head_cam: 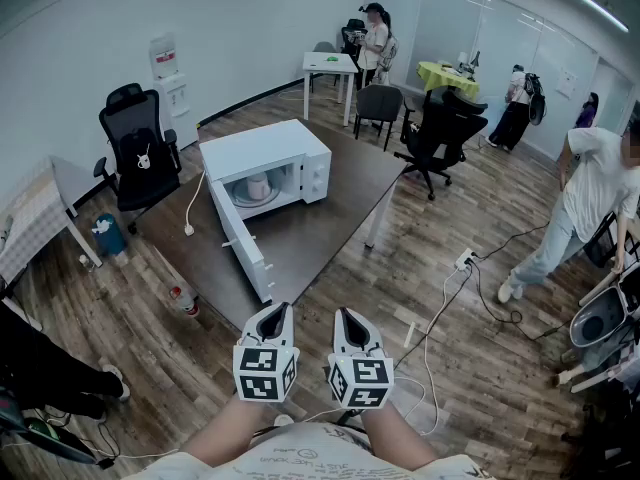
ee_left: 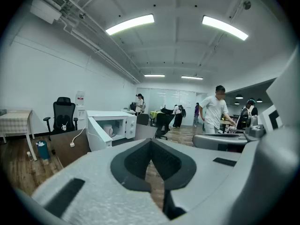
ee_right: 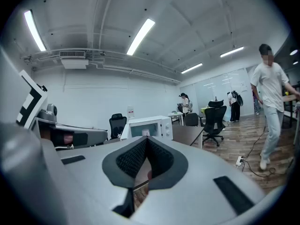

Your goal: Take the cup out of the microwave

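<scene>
A white microwave stands on a dark brown table with its door swung wide open toward me. A pale cup sits on the turntable inside. My left gripper and right gripper hover side by side over the floor, well short of the table, both shut and holding nothing. In the left gripper view the microwave and the cup show far off beyond my left gripper. In the right gripper view the microwave stands behind my right gripper.
A bottle stands on the floor by the table's near corner. A power strip and cables trail at right. Black office chairs, a water dispenser, a blue bin and several people stand around.
</scene>
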The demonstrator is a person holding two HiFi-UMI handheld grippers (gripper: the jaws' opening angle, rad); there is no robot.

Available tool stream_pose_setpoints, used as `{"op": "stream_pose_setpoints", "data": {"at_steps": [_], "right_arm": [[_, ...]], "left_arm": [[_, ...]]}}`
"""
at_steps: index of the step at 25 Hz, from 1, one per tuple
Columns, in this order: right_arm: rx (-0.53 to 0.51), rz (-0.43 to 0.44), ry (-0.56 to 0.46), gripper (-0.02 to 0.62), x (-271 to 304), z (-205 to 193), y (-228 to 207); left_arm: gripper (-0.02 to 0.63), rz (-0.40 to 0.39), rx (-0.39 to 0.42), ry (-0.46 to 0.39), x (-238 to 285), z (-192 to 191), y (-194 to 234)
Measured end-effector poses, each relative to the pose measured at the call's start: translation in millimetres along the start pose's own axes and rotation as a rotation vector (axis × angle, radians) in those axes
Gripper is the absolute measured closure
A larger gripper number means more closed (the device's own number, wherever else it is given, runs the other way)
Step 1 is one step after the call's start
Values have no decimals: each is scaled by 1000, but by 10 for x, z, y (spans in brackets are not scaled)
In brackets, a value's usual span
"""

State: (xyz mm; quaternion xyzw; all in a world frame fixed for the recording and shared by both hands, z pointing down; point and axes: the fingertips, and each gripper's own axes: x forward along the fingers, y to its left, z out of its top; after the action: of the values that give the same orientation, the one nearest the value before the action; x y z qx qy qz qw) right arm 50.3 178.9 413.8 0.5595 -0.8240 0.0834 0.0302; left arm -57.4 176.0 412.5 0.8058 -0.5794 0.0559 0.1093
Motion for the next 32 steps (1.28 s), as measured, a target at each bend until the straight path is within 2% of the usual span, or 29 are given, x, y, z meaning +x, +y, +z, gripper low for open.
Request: {"op": "stream_pose_setpoints", "data": {"at_steps": [10,18,28,32], "right_arm": [[6,22,-10,581,-28,42,-135],[14,35,-16,580,-213,29,-447],[13,50,-7,580,-571,-100,-860],[20,43,-16,580,-623,-141,-988]], "left_arm": [[598,6,7,6,112,13,-166],[598,-21,31,17,283,-25,-643],[598,-9,27,24,338,-177,-1160],[598,-28,37,6,396,-123,-1298]]}}
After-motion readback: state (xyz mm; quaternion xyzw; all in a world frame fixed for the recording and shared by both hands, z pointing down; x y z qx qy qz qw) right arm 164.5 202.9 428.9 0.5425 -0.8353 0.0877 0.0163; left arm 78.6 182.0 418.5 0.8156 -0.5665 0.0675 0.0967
